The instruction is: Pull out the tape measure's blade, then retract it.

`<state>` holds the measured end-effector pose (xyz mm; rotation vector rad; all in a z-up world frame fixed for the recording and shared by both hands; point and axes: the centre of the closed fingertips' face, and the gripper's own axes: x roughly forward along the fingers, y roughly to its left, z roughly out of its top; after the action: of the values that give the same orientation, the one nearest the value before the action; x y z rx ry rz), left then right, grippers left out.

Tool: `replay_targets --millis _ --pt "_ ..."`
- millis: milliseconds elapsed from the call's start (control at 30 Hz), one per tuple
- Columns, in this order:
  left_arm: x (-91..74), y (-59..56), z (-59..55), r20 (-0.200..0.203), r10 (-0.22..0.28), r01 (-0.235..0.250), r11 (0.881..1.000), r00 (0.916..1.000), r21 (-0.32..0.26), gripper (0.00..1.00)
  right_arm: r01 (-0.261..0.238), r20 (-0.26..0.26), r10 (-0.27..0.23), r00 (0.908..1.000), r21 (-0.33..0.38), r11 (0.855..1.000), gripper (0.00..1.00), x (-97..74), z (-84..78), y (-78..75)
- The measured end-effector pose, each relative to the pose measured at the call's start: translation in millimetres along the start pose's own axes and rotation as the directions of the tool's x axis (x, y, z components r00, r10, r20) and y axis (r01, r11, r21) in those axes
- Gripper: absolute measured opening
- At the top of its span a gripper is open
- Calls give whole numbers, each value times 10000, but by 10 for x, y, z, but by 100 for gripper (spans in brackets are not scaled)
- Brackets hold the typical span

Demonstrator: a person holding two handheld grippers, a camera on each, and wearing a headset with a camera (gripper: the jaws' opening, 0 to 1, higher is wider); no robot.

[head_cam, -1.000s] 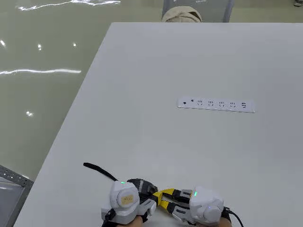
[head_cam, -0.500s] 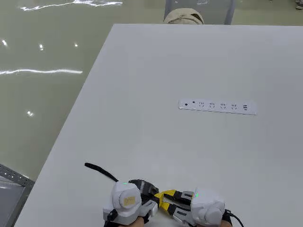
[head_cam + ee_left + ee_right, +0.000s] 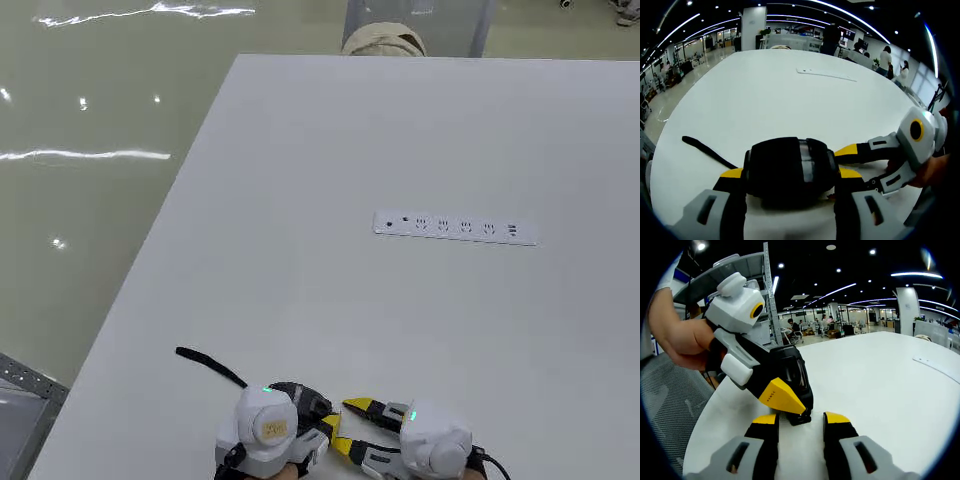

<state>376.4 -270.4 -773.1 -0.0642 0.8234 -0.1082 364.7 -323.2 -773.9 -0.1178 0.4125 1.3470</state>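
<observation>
Two grippers, one tape (image 3: 790, 162), at the table's (image 3: 400, 300) near edge. Left gripper (image 3: 790, 176): clamped on the tape's case, strap (image 3: 205, 363) trailing on the table. Right gripper (image 3: 801, 421): jaws pinched together at the case's mouth half a second ago, now spread and empty. Blade not yet out; we judge we are re-setting our grip on its hook

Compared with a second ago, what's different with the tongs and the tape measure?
The right tongs have spread wider open at the front end of the tape measure; they grip nothing yet. The left tongs stay clamped on its black case. The strap and the power strip lie where they were.
</observation>
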Motion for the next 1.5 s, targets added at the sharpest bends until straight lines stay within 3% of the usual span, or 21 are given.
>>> replay_targets --millis 233,467,567,833,1167,1333,1500 --pt "-32 18 -11 -6 -146 146 9999 9999 -10 71 -38 -34 38 10000 58 10000 39 -14 -7 49" --pt "-73 35 -13 74 -124 122 9995 9999 297 80 -71 -131 72 9999 143 9999 41 -41 0 102" --pt "-99 69 8 256 -39 31 9996 9997 294 83 -18 69 17 10000 189 9998 45 -46 22 84" --pt "-116 37 -9 340 -228 219 9994 9992 285 88 16 103 -19 9999 330 9995 53 -70 85 115" --pt "-146 23 -10 455 -312 299 9991 9985 298 91 53 -130 -50 9999 221 9997 54 -115 62 135" --pt "-187 50 50 695 -289 256 9985 9972 488 90 151 -70 -150 9999 144 9998 54 -161 97 143" --pt "-243 78 105 876 -356 256 9933 9955 1123 90 312 84 -314 9995 235 9992 54 -232 139 158"
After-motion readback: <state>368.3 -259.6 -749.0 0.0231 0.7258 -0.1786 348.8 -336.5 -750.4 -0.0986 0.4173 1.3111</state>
